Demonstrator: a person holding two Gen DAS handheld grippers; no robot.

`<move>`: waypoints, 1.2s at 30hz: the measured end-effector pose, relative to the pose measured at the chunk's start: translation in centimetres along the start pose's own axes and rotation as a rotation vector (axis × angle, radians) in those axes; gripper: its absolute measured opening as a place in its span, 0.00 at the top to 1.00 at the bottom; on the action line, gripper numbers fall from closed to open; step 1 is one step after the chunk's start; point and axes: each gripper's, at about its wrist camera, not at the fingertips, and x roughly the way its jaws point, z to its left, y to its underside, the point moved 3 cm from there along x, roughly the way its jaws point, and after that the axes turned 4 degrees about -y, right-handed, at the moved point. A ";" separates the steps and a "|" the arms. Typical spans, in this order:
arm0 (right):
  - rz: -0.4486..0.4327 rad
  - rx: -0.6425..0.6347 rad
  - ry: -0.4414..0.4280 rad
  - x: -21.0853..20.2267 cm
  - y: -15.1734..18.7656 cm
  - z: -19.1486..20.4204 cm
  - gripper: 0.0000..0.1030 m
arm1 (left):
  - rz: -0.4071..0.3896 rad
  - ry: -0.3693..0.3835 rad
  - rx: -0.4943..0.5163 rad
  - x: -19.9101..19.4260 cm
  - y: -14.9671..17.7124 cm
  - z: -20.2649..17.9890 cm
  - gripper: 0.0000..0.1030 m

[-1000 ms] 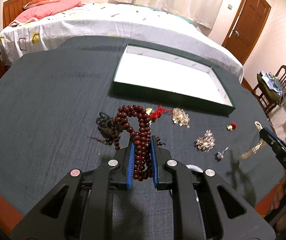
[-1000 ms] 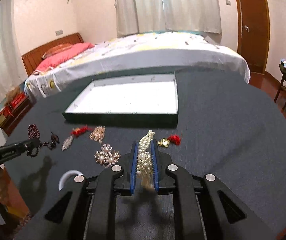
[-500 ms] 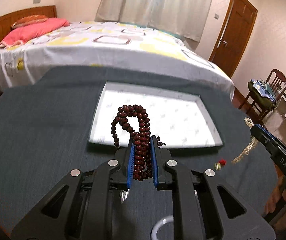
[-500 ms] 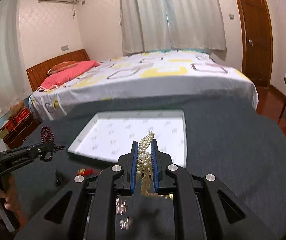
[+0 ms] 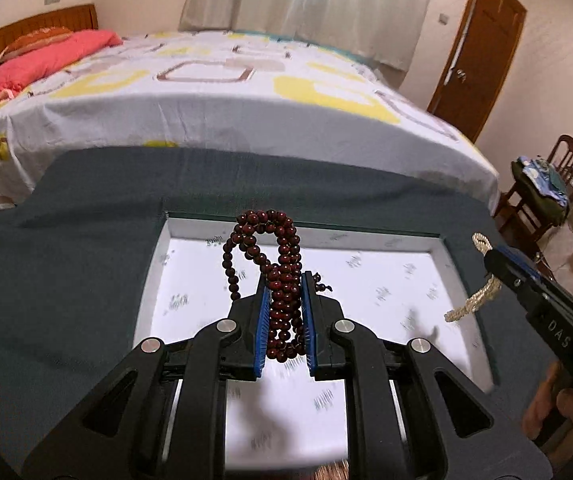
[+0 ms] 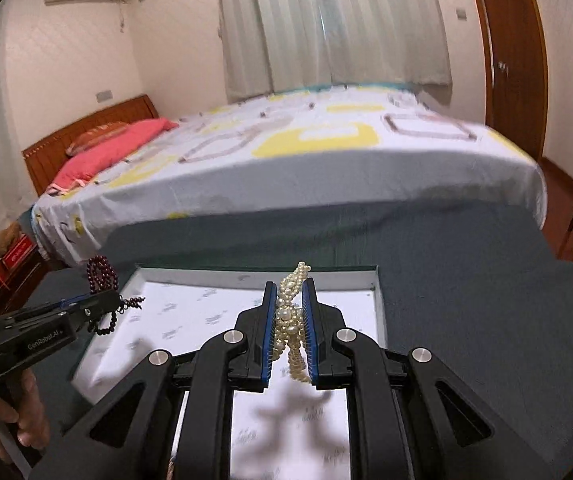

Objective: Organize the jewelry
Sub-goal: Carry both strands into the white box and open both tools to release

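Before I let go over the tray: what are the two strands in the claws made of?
Dark red round-bead strand in the left claw: likely polished wood or seed, with a dull gloss. Cream pearl-like strand in the right claw: pearl or imitation, soft lustre, mixed sizes. White shallow tray: seemingly printed cardboard.

A dark grey cloth-covered table (image 5: 66, 280) stood by the bed, and a shallow white-lined tray (image 5: 158, 256) lay on it.

Dark red bead strand (image 5: 284, 280) and pearl strand (image 6: 292, 320) (both dangling) above white-lined tray (image 5: 366, 240)
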 end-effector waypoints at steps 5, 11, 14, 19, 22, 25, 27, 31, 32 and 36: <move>0.107 0.014 0.022 4.3 0.0 -1.2 0.87 | 0.095 -0.022 0.001 5.1 -1.0 0.3 0.86; 0.191 0.018 0.044 6.5 0.2 -1.4 0.87 | 0.167 -0.045 0.024 8.1 -0.8 0.7 0.81; 0.209 0.022 0.045 7.1 0.2 -1.4 0.85 | 0.171 -0.056 0.026 8.6 -0.8 1.0 0.68; 0.203 0.011 0.059 7.4 0.1 -1.3 0.51 | 0.179 -0.067 0.013 9.3 -0.7 1.3 0.48; 0.179 0.007 0.061 6.8 0.0 -1.1 0.47 | 0.166 -0.061 0.001 9.1 -0.9 1.5 0.42; 0.119 0.009 0.055 4.9 -0.4 -0.7 0.47 | 0.117 -0.056 0.000 7.7 -1.1 1.5 0.34; 0.079 0.002 0.051 3.1 -0.5 -0.4 0.47 | 0.085 -0.046 -0.008 6.2 -1.1 1.5 0.30; 0.013 -0.014 0.052 -0.6 0.3 0.3 0.47 | 0.022 -0.033 -0.026 2.5 -0.1 1.5 0.29; 0.003 -0.016 0.052 -1.5 0.7 0.4 0.47 | 0.002 -0.029 -0.030 1.2 0.4 1.5 0.29; -0.022 -0.029 0.058 -4.9 2.9 0.9 0.47 | -0.046 -0.032 -0.027 -2.6 2.3 1.2 0.28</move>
